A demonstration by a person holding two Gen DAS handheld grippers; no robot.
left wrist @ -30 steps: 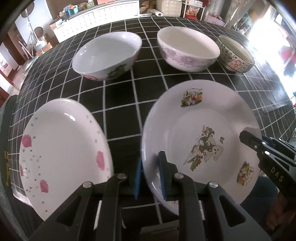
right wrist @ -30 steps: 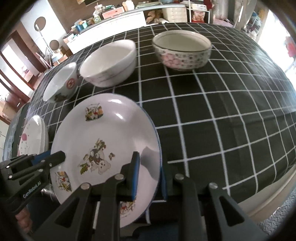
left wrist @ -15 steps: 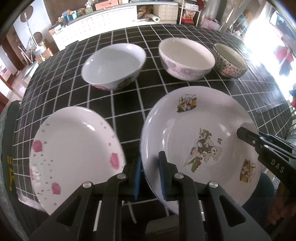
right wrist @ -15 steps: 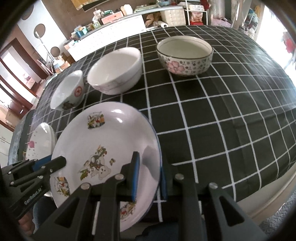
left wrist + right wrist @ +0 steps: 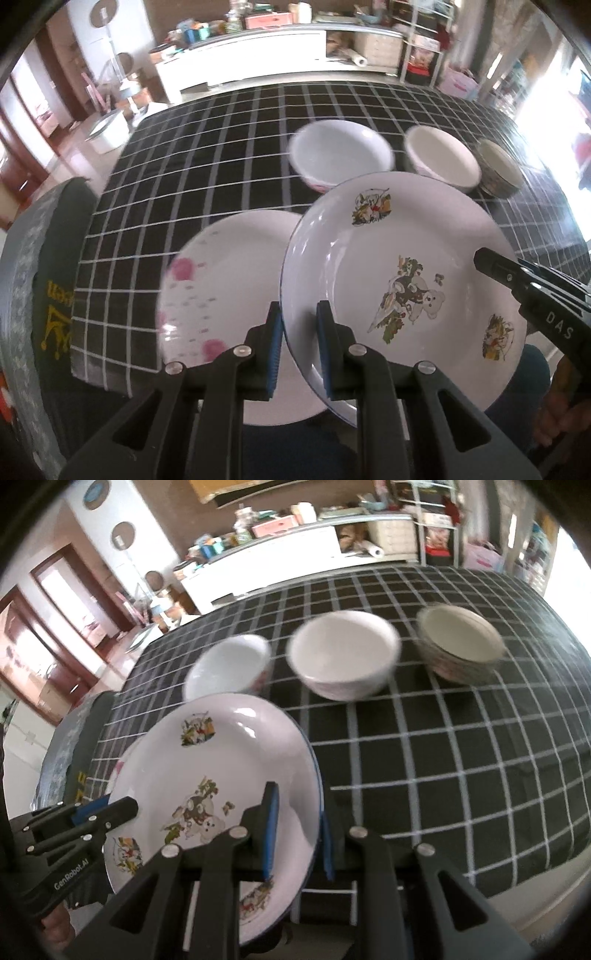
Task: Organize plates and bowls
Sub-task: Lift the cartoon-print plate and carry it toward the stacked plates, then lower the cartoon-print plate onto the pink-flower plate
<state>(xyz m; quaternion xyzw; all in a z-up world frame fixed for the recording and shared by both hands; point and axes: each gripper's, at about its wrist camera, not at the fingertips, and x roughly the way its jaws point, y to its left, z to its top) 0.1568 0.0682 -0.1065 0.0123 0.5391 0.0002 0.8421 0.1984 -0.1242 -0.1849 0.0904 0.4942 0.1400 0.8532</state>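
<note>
Left wrist view: left hand-held gripper (image 5: 299, 332) clamping the near-left rim of the cartoon plate (image 5: 399, 280), blue pads pressing either side of the edge. Holding that plate up off the desk (image 5: 207, 177), tilted, overlapping the right edge of the pink-spotted plate (image 5: 221, 295) lying flat on the black checked cloth beneath. Showing three bowls in a row behind: white bowl (image 5: 340, 155), then cream bowl (image 5: 439, 158), then patterned bowl (image 5: 498, 170) farthest right, all blurred. Catching the right hand-held gripper (image 5: 484, 262) reaching in over the plate's right rim.

Right wrist view: right hand-held gripper (image 5: 297, 827) clenched on the plate's right rim, one pad inside the dish, the other under the edge. Left hand-held gripper's black fingers (image 5: 122, 806) gripping the opposite side. Sitting upright beyond, on the desk: the same three bowls, apart from one another. Peeking out under the lifted plate's left edge, a sliver of the pink-spotted plate.
</note>
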